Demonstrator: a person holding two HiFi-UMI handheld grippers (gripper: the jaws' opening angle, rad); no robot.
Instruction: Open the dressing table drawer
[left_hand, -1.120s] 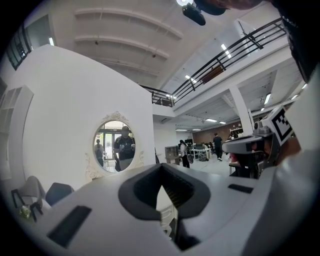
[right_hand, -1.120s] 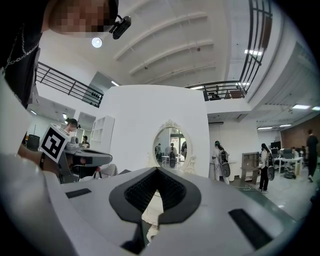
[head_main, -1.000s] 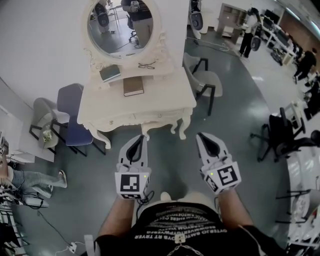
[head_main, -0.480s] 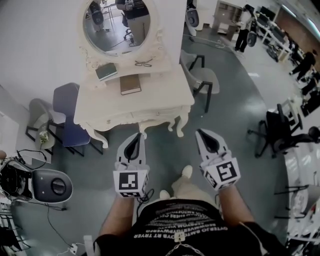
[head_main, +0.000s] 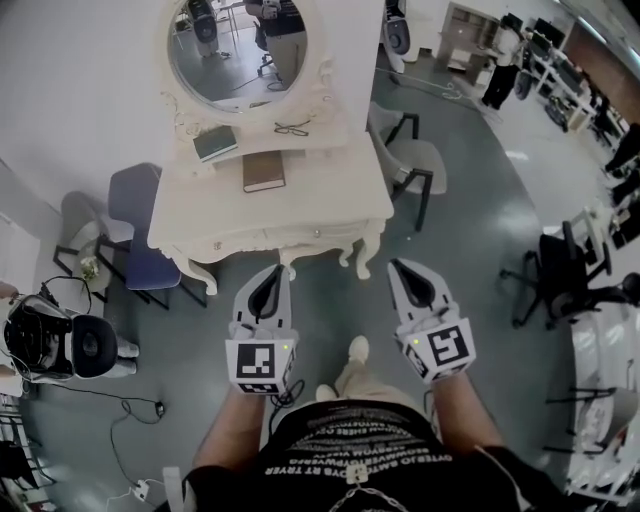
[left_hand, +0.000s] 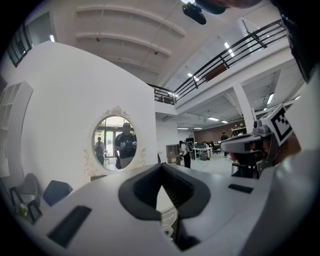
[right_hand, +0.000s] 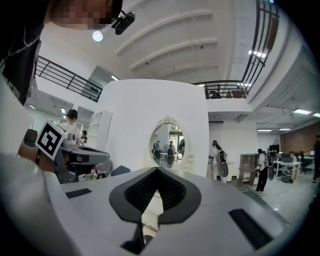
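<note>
At about nine o'clock from the person's hands in the head view sits a rounded white-and-black device (head_main: 62, 342); what it belongs to I cannot tell. At ten o'clock stand a pale grey chair (head_main: 82, 222) and, just beside it, a blue padded chair (head_main: 140, 215) drawn up to the left end of the furniture.

At twelve o'clock stands the cream carved wooden dressing table (head_main: 330, 200), backed by an oval mirror in a cream scrolled frame (head_main: 237, 50). On its top lie a grey-green book (head_main: 215, 143), a brown book (head_main: 264, 171) and a pair of dark-rimmed glasses (head_main: 292, 128). The drawer (head_main: 270, 238), a cream front with small knobs, runs under the tabletop edge facing the person and sits flush, closed.

The white left gripper (head_main: 283, 272), with its marker cube at the rear, points at the table front at twelve o'clock. It is near the drawer but apart from it. Its jaws are together with nothing between them. The white right gripper (head_main: 394, 266) points the same way, near the table's right front leg. Its jaws are likewise pressed together and empty.

At one o'clock stands a light grey chair with black legs (head_main: 415, 160), and at three o'clock a black office chair (head_main: 565, 270). People (head_main: 500, 60) stand at two o'clock.
</note>
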